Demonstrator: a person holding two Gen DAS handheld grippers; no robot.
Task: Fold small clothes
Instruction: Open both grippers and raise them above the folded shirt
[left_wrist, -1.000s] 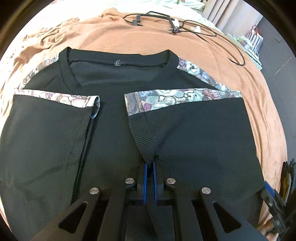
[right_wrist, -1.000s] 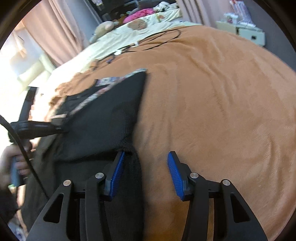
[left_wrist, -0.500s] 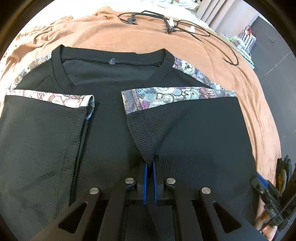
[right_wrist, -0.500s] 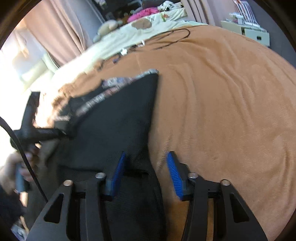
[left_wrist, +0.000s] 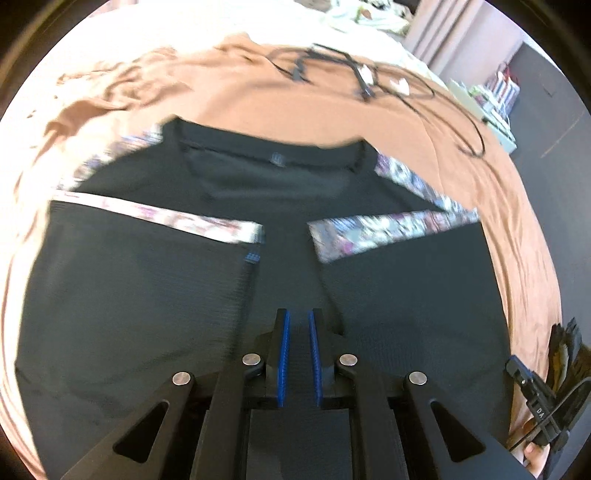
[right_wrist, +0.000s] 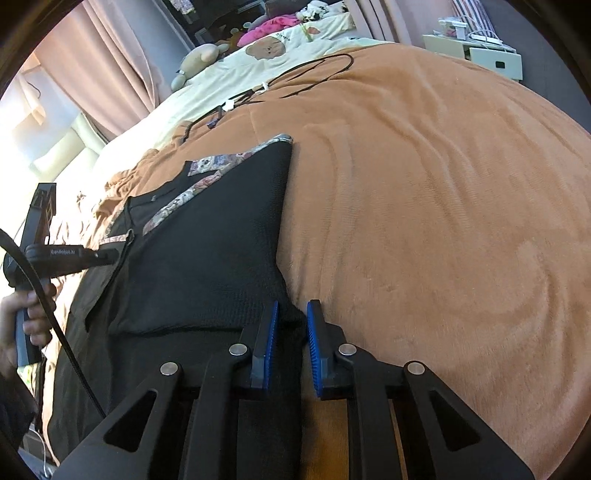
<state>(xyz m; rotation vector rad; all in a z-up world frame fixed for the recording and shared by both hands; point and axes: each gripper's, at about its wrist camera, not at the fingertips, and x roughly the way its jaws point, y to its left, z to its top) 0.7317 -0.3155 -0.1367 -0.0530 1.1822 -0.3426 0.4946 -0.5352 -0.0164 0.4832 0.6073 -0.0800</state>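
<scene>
Black shirt (left_wrist: 236, 325) with floral-trimmed sleeves lies flat on the brown blanket (right_wrist: 443, 206), both sleeves folded inward over the body, neckline toward the far side. Left gripper (left_wrist: 297, 325) hovers over the shirt's centre between the two folded sleeves; its blue-padded jaws stand slightly apart and grip nothing. Right gripper (right_wrist: 289, 317) sits at the shirt's right edge, jaws narrowly parted with a ridge of black fabric between them; whether the pads clamp it cannot be determined.

Left wrist view: low over shirt (left_wrist: 184, 314), facing its collar. Right wrist view: shirt's edge, facing pillows (right_wrist: 295, 40). Shared: shirt, cables (left_wrist: 388, 81).
</scene>
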